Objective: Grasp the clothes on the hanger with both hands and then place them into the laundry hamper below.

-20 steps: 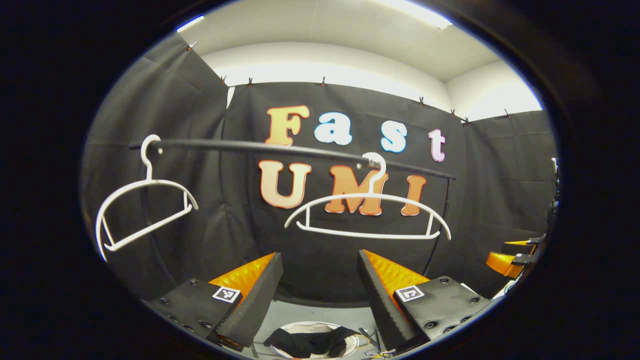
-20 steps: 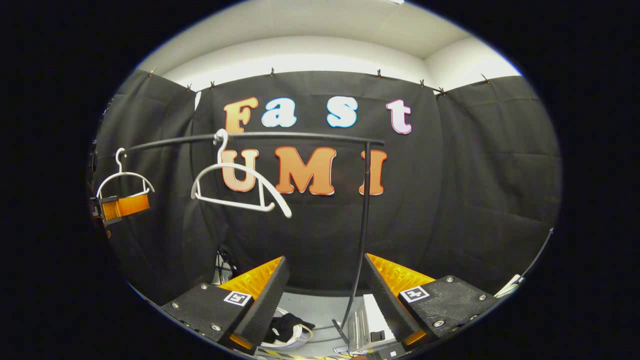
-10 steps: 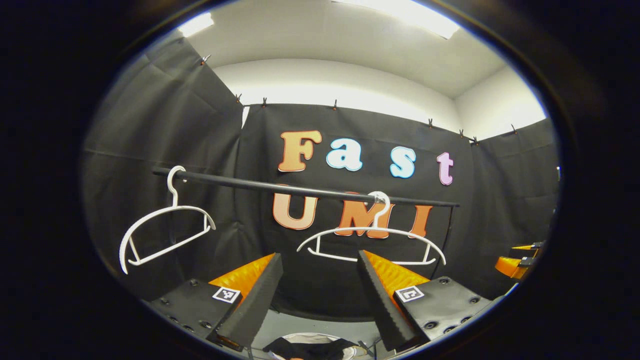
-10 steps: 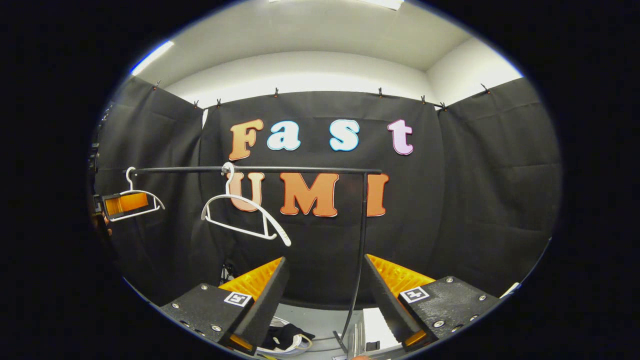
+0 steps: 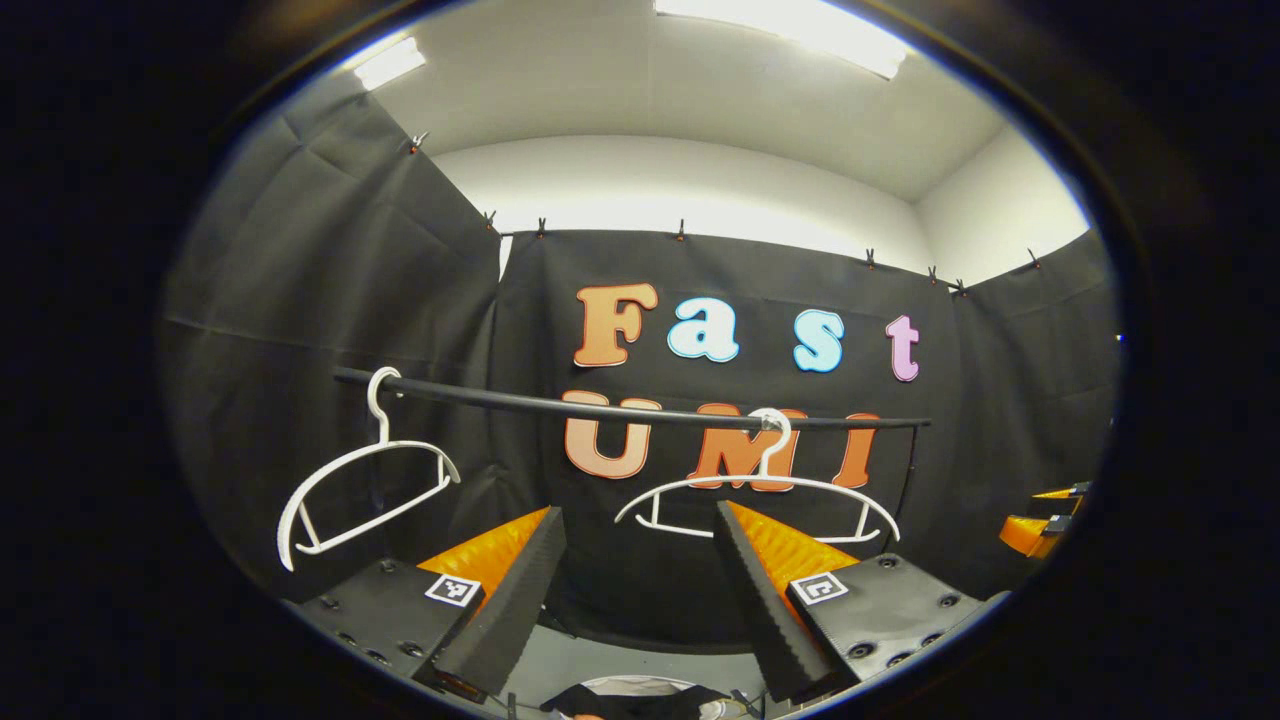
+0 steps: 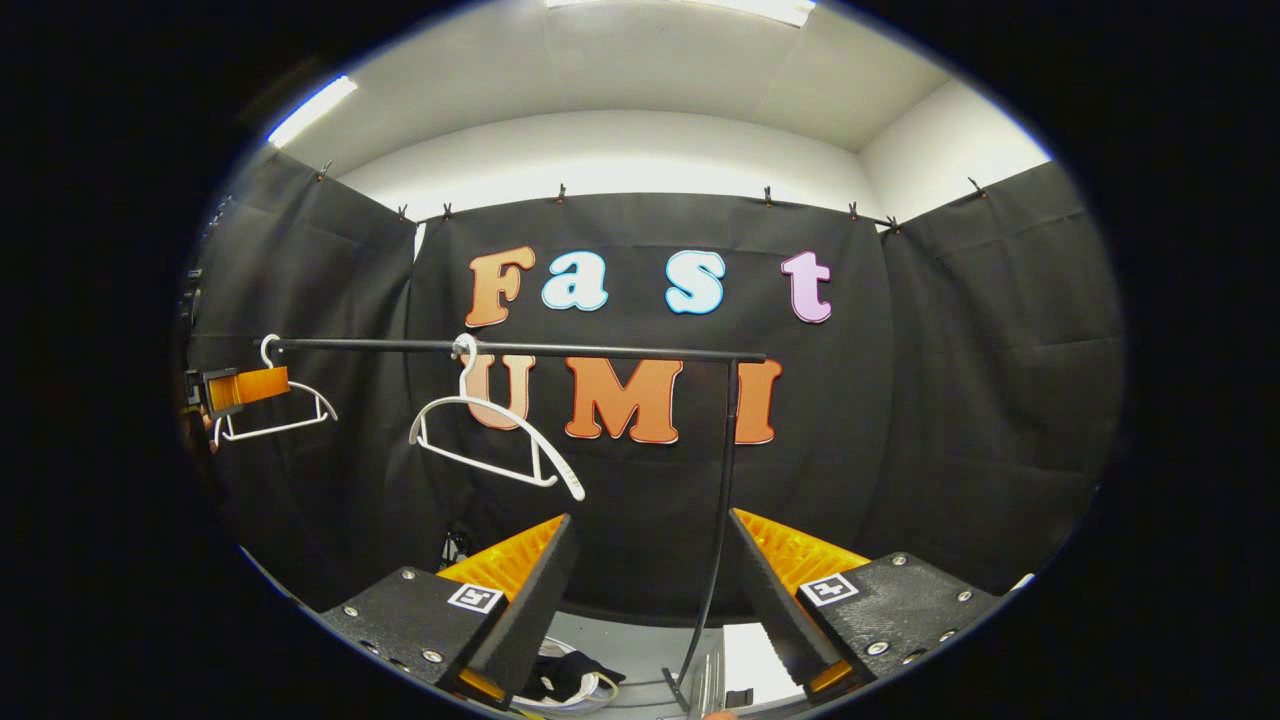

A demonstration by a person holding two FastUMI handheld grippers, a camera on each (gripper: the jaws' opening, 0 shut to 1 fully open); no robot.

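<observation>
Room: black cloth booth wall (image 5: 330, 300) on all sides, white ceiling with strip lights (image 5: 790, 25) overhead.
Floor: a pale grey strip of floor (image 6: 620, 640) shows low between the fingers in both views.
Rail: thin black metal clothes rail (image 5: 620, 408) running left to right, its upright post (image 6: 722, 500) at the right end.
Hangers: two bare white plastic hangers on the rail, the left hanger (image 5: 365, 490) turned at an angle, the right hanger (image 5: 760, 495) facing squarely.
Clothes: dark garment (image 5: 640, 700) already down in the white round laundry hamper (image 5: 640, 686), below the rail. Also seen at the bottom of the right gripper view (image 6: 565, 675).
Left gripper (image 5: 640, 560): jaws spread wide, holding nothing.
Right gripper (image 6: 650, 560): same deal, wide apart and empty.
Hard to see: the hamper is cut off by the bottom edge, so only a sliver of rim and cloth shows. Looks like one garment, but honestly can't be sure.
Far edges: the other gripper pokes in at the side of each view.
</observation>
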